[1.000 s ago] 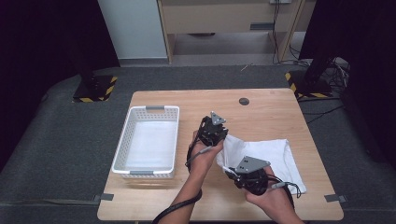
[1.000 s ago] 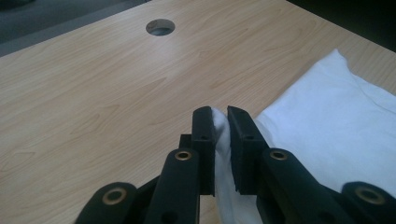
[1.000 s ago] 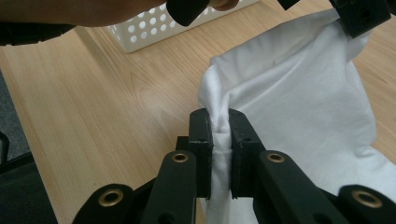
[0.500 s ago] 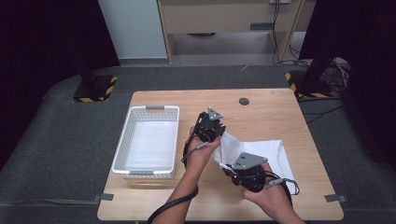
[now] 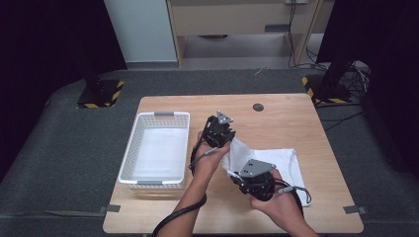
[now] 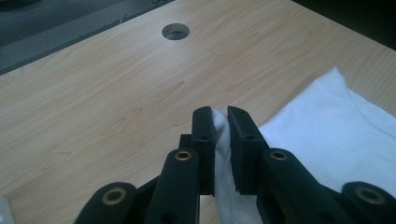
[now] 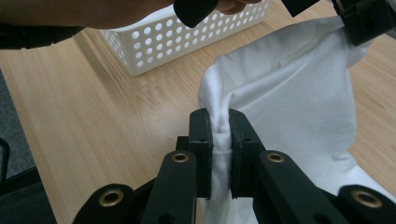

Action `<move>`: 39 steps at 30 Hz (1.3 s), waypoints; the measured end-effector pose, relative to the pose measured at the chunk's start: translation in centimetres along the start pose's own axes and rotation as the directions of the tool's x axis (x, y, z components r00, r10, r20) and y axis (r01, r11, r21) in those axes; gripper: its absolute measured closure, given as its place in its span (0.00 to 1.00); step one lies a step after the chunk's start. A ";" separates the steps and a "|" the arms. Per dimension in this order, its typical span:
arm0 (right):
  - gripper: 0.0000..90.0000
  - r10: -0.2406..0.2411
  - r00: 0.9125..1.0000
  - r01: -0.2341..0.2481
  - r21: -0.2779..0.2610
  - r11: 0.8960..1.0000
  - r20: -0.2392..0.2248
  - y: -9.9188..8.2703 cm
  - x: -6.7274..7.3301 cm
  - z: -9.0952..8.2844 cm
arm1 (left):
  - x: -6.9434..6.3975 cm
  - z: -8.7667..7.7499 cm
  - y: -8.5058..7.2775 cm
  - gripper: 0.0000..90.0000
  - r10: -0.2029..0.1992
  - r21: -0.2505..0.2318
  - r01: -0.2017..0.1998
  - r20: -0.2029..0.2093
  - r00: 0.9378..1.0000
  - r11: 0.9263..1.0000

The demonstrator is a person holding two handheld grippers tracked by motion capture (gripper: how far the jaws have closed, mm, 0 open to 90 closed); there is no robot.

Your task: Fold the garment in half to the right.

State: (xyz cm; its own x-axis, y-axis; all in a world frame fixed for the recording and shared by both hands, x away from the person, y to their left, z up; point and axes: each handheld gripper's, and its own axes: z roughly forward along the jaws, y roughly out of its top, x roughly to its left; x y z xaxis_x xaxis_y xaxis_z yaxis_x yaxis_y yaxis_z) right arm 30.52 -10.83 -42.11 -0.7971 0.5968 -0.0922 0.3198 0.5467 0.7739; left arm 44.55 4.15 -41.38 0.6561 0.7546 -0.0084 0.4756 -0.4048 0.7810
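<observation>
Shifted slightly toward far edge: left hand-held gripper (image 5: 223, 129), clamping white cloth (image 5: 281, 160) edge. Right hand-held gripper (image 5: 249, 178) pinches another edge. Cloth lies right of basket (image 5: 157, 148), partly lifted, likely for folding.

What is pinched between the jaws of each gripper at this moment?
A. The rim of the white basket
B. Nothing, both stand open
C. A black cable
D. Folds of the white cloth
D: in each gripper view the black jaws press on a fold of the white cloth, left gripper and right gripper alike.
</observation>
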 end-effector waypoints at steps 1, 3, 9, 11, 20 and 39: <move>0.91 -0.002 1.000 0.002 -0.001 1.000 0.000 0.1 0.0 0.0 | 0.2 -0.1 0.0 0.90 -0.006 -0.001 0.006 -0.001 1.000 1.000; 0.91 -0.002 1.000 0.002 -0.001 1.000 0.000 0.4 0.1 0.1 | 0.4 -0.2 0.0 0.90 -0.010 -0.003 0.010 -0.001 1.000 1.000; 0.91 -0.012 1.000 0.012 -0.004 1.000 -0.005 1.1 0.4 0.5 | 0.9 -0.5 -0.3 0.90 -0.024 -0.001 0.024 -0.008 1.000 1.000; 0.91 -0.011 1.000 0.011 -0.007 1.000 -0.007 1.1 0.4 0.5 | 0.9 -0.5 -0.3 0.90 -0.028 -0.001 0.028 -0.008 1.000 1.000; 0.91 0.036 0.999 -0.036 -0.031 0.999 0.001 -0.4 -0.9 -0.7 | -0.5 0.7 0.8 0.90 -0.018 0.026 0.019 -0.015 1.000 0.999; 0.91 0.145 0.989 -0.142 -0.064 0.988 0.042 -4.3 -4.0 -3.9 | -5.4 4.8 4.0 0.90 0.062 0.037 -0.064 0.047 0.997 0.997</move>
State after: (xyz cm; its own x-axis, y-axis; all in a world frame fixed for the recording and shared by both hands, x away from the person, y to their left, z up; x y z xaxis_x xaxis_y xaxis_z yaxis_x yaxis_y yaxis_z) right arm 30.35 -17.90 -42.63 -0.7201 0.6938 -0.0051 0.3967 0.4178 0.8174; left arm 45.77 -4.00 -41.26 0.7113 0.7028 0.0107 0.4541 -0.4711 0.7562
